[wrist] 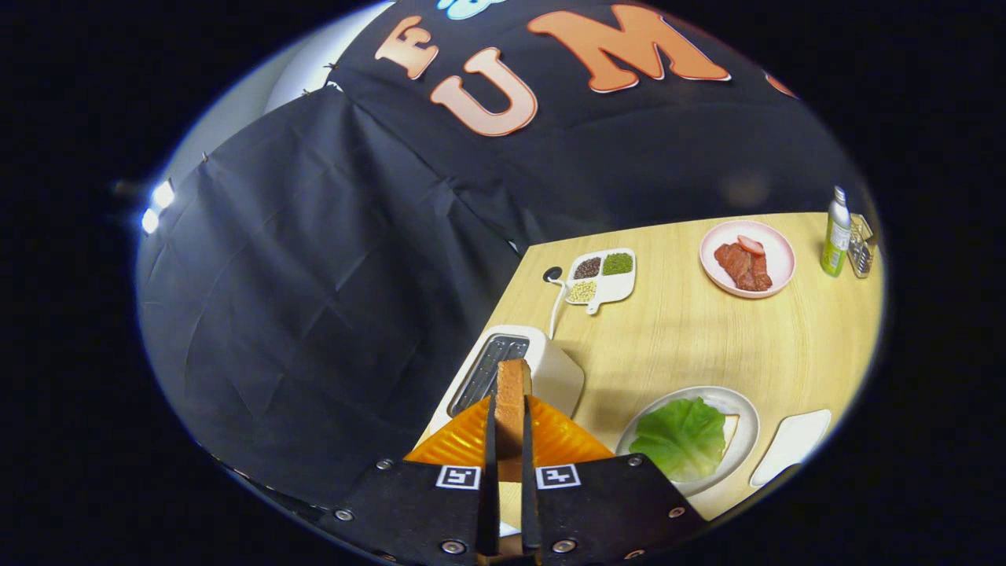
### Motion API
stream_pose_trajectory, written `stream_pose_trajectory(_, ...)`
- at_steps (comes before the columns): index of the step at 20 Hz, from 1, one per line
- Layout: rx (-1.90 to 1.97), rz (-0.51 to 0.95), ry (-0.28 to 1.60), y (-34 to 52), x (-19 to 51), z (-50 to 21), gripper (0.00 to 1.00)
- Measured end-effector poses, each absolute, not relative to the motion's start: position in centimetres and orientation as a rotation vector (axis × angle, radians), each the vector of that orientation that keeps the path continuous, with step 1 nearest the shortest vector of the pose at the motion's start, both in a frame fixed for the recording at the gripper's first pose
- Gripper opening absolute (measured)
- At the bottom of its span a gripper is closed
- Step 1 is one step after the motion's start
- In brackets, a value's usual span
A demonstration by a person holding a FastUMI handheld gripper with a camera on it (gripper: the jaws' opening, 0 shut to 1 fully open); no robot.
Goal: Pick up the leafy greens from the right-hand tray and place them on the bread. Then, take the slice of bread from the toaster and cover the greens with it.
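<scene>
While over toaster (515, 373) | jaws clamp bread slice (512, 409) edgewise

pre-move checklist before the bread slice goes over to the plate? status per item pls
1. Grip: claw shut on the bread slice, slice upright between both fingers: ok.
2. Slice out of the toaster: appears lifted above the slots: ok.
3. Greens already on the plate: ok.
4. Bottom bread under the greens: a pale edge shows beside the leaf: ok, mostly hidden.
5. Path from toaster to plate: bare table between them: ok.
6. Slice square to the bottom bread: cannot tell, it is held edge-on.
</scene>
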State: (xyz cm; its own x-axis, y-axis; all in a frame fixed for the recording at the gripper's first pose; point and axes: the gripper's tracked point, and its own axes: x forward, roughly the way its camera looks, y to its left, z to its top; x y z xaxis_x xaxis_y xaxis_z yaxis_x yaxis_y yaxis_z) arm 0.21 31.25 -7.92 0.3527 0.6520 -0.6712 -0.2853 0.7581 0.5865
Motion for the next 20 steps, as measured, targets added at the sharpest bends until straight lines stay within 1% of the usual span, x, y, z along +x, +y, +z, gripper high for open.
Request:
stream_pose_trajectory(3,0.433,0.606,1.051,29.0,0.1,-8.6,0.11)
stream_pose_trajectory(20,0.543,0.504,1.133,20.7,-2.0,-18.4,0.11)
